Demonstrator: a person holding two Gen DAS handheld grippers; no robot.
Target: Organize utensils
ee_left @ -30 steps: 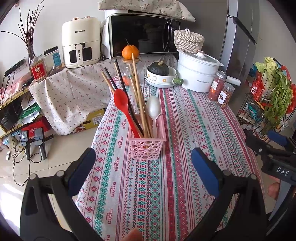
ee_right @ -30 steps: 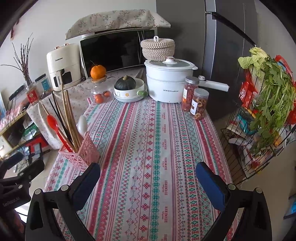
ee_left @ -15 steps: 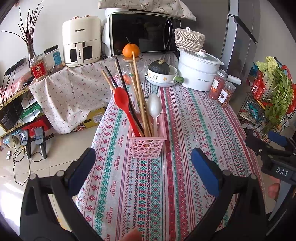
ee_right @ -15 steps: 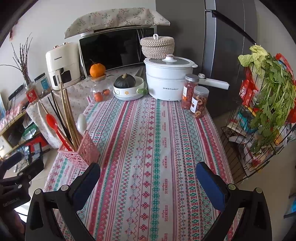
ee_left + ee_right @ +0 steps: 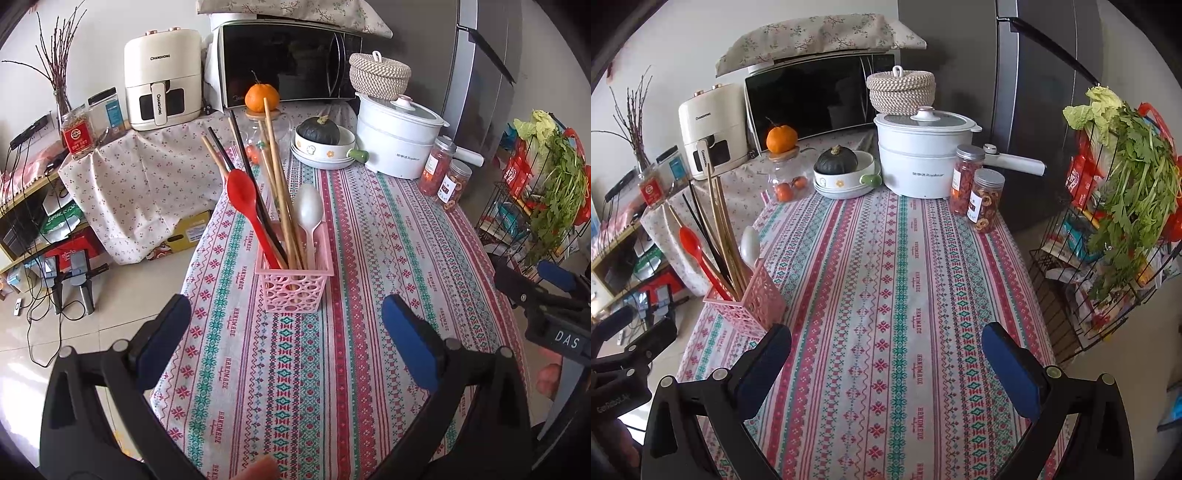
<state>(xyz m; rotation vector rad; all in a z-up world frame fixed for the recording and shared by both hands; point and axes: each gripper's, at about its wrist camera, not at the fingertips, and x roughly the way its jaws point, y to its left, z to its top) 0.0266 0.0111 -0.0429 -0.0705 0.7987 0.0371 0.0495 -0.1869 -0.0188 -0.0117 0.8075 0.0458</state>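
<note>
Both tongs stand wide apart with nothing between their blue pads: the left gripper [image 5: 286, 332] hangs over the near part of the tablecloth [image 5: 388, 258], the right gripper [image 5: 886, 362] over its middle. Compared with a second ago, the left view has drawn back slightly, so the pink utensil basket [image 5: 293, 280] sits a little higher and farther off; the right view has barely changed.

The basket stands upright near the table's left edge. Its red spoon [image 5: 245, 199], white spoon [image 5: 309, 212] and wooden and black chopsticks [image 5: 275, 177] stand handle-down, long axes near vertical, fanning up and leaning away toward the left.

Beyond are a squash in a bowl [image 5: 319, 131], a white pot [image 5: 397, 142], two snack jars [image 5: 977, 188] and a microwave [image 5: 288, 62]. The cloth between grippers and basket lies bare.
</note>
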